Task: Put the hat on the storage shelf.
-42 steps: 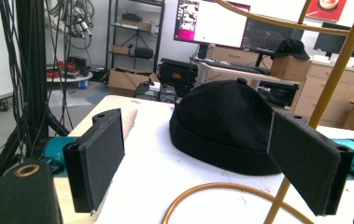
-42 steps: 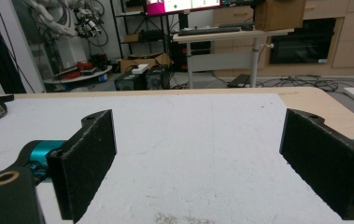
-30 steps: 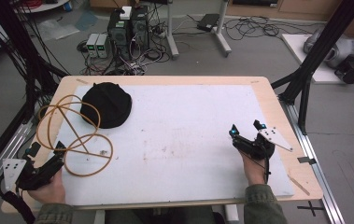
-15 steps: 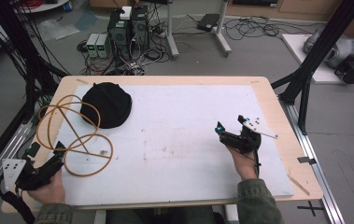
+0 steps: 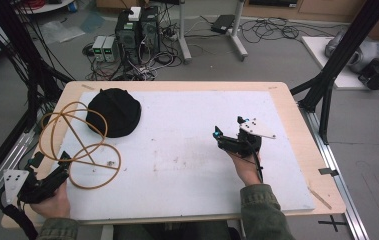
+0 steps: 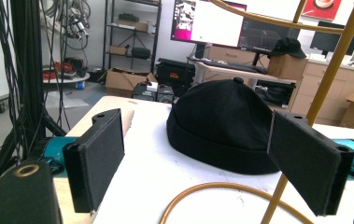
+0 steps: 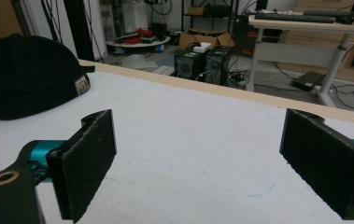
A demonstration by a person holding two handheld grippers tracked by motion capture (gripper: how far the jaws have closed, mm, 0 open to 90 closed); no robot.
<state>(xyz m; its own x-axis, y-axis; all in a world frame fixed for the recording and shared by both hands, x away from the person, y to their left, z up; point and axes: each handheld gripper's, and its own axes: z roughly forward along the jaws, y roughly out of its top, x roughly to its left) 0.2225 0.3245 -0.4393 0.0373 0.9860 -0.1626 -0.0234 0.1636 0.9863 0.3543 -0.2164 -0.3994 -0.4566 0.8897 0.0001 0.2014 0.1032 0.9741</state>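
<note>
With jaws spread, the right gripper [image 5: 228, 128] points toward the round black fabric cap [image 5: 114, 112] at ten o'clock, likely approaching to grasp it, while the spread left gripper [image 5: 51, 160] waits by the yellow wire stand [image 5: 79, 150].

Right gripper travels left across the white mat

Over the last second, the black two-jaw right gripper [image 5: 229, 127], held in the person's right hand [image 5: 246, 165], has moved from near the right edge of the white table mat [image 5: 187, 125] leftward toward the mat's middle, ending closer to the round black fabric cap [image 5: 114, 112] though well apart from it. The grey three-cornered plate on top of that gripper has come along with it, and the sleeve and forearm now reach farther in over the near edge of the mat.
</note>
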